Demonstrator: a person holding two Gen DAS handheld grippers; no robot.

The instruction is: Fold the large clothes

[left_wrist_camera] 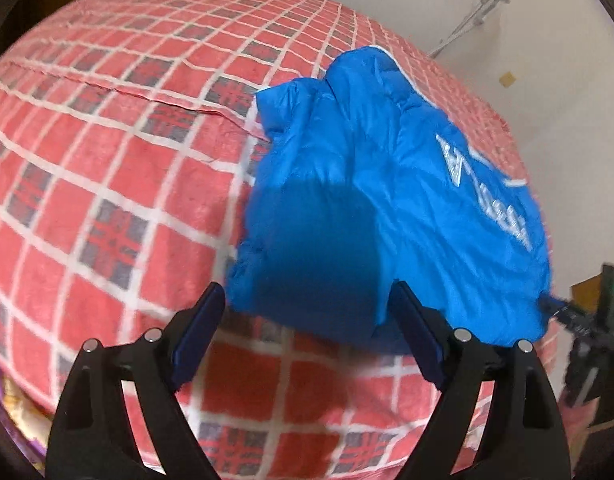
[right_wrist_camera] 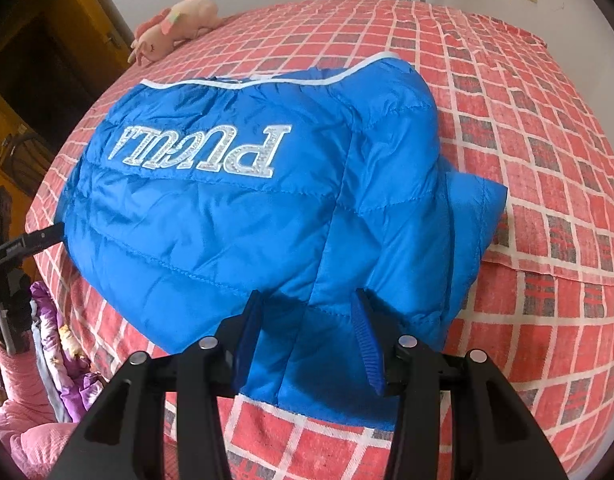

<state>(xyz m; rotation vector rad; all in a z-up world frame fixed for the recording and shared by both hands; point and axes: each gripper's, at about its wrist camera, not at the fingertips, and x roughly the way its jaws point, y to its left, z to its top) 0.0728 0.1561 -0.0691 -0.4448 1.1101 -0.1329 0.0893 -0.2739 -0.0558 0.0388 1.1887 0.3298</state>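
Left gripper [left_wrist_camera: 307, 312] tilted down, wide, right gripper [right_wrist_camera: 307, 312] clamping jacket [right_wrist_camera: 235, 208]

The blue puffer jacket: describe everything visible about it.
The blue quilted puffer jacket looks like shiny nylon, with stitched channels, white piping along one edge and silver sparkly lettering. It lies partly folded and rumpled on the red checked bedspread. The right gripper has its near edge between its fingers; the left gripper stands open at its edge.

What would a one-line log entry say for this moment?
scene: blue jacket folded on checked bed cover | left gripper: open, jacket edge between fingers | right gripper: shut on jacket hem
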